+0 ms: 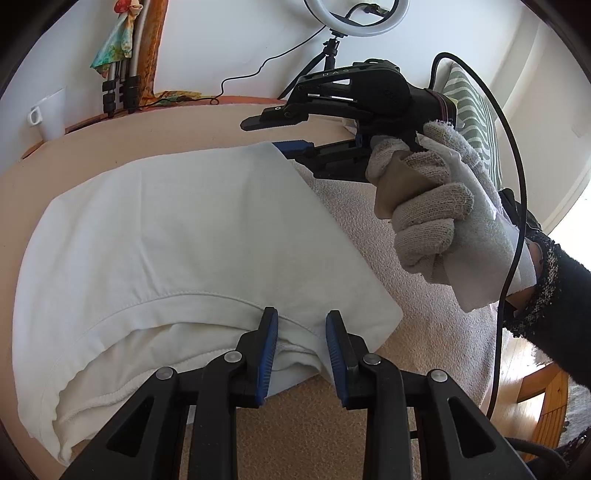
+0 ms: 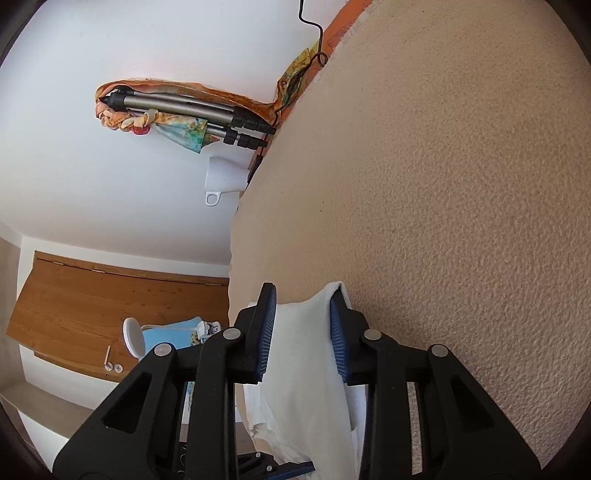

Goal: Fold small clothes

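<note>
A white garment (image 1: 192, 240) lies partly folded on the beige cloth-covered table (image 1: 110, 147). My left gripper (image 1: 301, 321) is open, its blue-padded fingers (image 1: 269, 354) straddling the garment's near hem without pinching it. My right gripper (image 1: 280, 134), held in a gloved hand (image 1: 436, 206), is at the garment's far corner. In the right wrist view the right gripper (image 2: 303, 299) is open, with the white fabric (image 2: 306, 354) lying loose between its fingers (image 2: 338, 332), against the beige table surface (image 2: 461, 184).
A white mug (image 1: 50, 114) and a folded tripod (image 1: 122, 88) with a colourful scarf stand at the table's far left. A ring light (image 1: 354, 22) on a stand is behind. A grey towel (image 1: 406, 295) lies under the garment at right. A striped cushion (image 1: 476, 122) sits beyond.
</note>
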The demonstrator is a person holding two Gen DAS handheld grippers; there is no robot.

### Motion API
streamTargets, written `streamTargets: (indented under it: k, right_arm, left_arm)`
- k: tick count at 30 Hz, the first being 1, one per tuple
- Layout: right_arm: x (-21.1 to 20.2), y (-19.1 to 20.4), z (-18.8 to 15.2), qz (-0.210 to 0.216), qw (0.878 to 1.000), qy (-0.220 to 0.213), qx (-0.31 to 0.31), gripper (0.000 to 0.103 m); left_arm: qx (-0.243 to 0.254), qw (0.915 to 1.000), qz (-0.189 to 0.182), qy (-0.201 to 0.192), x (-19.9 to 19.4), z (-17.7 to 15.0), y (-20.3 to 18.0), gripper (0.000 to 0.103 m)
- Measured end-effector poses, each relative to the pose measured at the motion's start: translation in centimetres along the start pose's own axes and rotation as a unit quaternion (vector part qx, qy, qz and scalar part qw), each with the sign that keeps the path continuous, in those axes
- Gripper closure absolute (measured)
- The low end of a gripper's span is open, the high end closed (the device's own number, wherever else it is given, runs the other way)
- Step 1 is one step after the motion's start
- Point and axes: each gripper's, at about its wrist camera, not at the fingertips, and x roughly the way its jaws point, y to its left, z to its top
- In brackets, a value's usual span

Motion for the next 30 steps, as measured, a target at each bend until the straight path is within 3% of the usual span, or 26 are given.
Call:
streamTargets:
  k: [5, 11, 14, 21, 23, 27, 30]
  right_arm:
    - [0.1, 0.8, -0.5, -0.072, 0.997, -0.014, -0.035, 0.088]
    - [-2.1, 2.1, -1.4, -0.185, 0.978, -0.044, -0.091, 0.088]
    - [-4.5, 2.5, -1.4, -0.159, 0.982, -0.057, -0.086, 0.088]
    - [-8.2, 5.2, -4.4, -0.158, 0.975, -0.063, -0.142, 0.082]
    - [-8.6, 5.7, -5.7, -0.165, 0.971, -0.057, -0.163, 0.063]
    - [-8.4, 6.2, -8.5, -0.181, 0.964, -0.055, -0.188, 0.06]
    - [-7.0, 7.5, -10.2, -0.214, 0.946, -0.053, -0.236, 0.06]
  left_arm:
    - [-0.004, 1.0, -0.001, 0.001, -0.3, -0.1, 0.1, 0.076]
    - [-0.021, 0.9997, 0.005, -0.014, -3.3, -0.9, 1.1, 0.076]
    - [-0.02, 0.9991, 0.027, -0.027, -5.6, -1.5, 2.1, 0.075]
    - [-0.04, 0.9926, 0.099, -0.057, -10.8, -2.6, 6.7, 0.071]
    - [-0.069, 0.9891, 0.108, -0.072, -12.2, -2.7, 8.8, 0.068]
    - [-0.129, 0.9808, 0.11, -0.097, -13.6, -1.9, 12.4, 0.068]
    - [-0.127, 0.9803, 0.113, -0.101, -13.0, -0.3, 13.3, 0.068]
